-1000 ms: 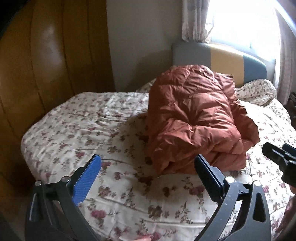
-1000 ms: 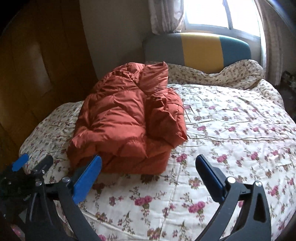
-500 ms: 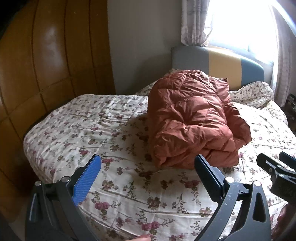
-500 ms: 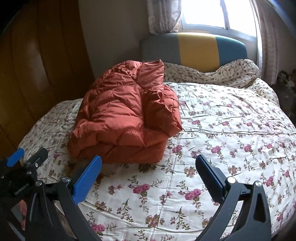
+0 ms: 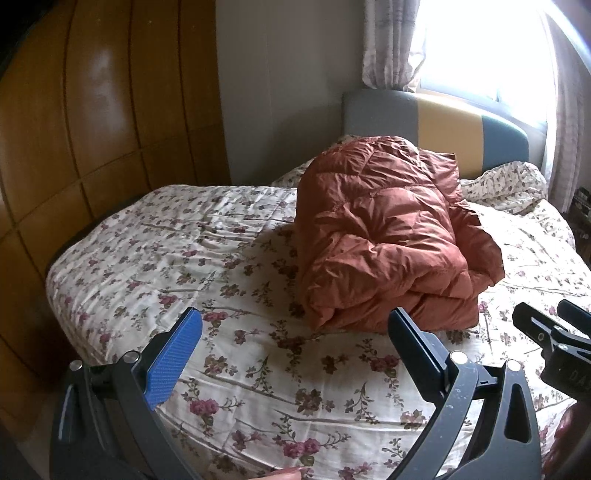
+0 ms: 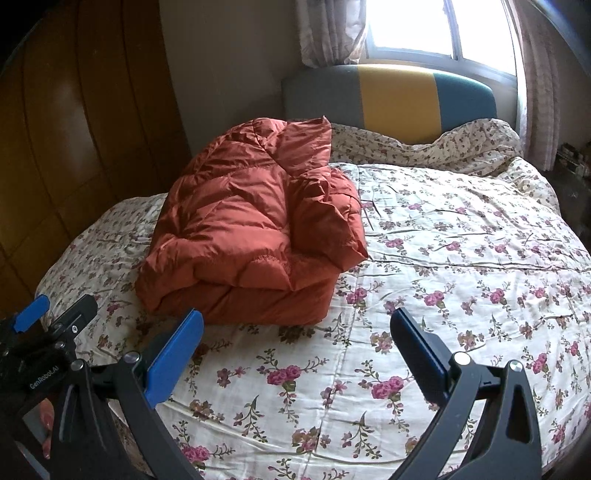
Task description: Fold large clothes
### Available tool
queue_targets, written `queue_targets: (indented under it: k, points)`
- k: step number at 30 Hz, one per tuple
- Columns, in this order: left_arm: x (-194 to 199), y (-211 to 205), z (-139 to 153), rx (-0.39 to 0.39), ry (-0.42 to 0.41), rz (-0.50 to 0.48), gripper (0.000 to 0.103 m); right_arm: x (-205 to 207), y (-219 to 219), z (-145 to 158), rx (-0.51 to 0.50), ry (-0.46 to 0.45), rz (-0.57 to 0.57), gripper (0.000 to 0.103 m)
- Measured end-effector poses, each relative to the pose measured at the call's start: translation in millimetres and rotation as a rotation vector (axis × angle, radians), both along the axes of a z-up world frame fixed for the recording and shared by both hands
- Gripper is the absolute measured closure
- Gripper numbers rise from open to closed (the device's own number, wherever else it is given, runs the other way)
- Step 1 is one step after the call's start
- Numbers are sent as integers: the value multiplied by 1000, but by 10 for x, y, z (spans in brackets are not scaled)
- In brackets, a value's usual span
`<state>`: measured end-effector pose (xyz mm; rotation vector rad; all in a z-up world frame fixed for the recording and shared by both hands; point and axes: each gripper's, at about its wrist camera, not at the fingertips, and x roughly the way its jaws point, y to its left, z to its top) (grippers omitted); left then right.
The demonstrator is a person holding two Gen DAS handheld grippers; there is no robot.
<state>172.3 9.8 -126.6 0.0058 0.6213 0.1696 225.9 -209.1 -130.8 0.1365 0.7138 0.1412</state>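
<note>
A rust-orange puffer jacket (image 5: 388, 236) lies folded in a thick bundle on the floral bedspread (image 5: 184, 258); it also shows in the right wrist view (image 6: 255, 229). My left gripper (image 5: 295, 343) is open and empty, held above the bed's near edge, short of the bundle. My right gripper (image 6: 297, 343) is open and empty too, near the bundle's front right corner but apart from it. The right gripper shows at the right edge of the left wrist view (image 5: 554, 332). The left gripper shows at the lower left of the right wrist view (image 6: 55, 317).
A grey, yellow and teal headboard (image 6: 395, 96) stands behind the bed under a bright window (image 6: 410, 29). Crumpled floral bedding (image 6: 443, 144) lies along the headboard. Wooden wardrobe panels (image 5: 92, 129) line the left side. Dark furniture (image 6: 570, 184) stands at the far right.
Both grippers have drawn back from the folded jacket and risen a little, so more of the bed shows. Both stayed open. The jacket has not moved.
</note>
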Motion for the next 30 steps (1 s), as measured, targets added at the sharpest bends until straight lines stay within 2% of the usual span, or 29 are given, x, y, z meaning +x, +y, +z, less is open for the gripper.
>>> queue_targets:
  k: [30]
  points:
    - [25,-44,-67,-10,32,-11,3,62,-38,-76,7,29,-1,2]
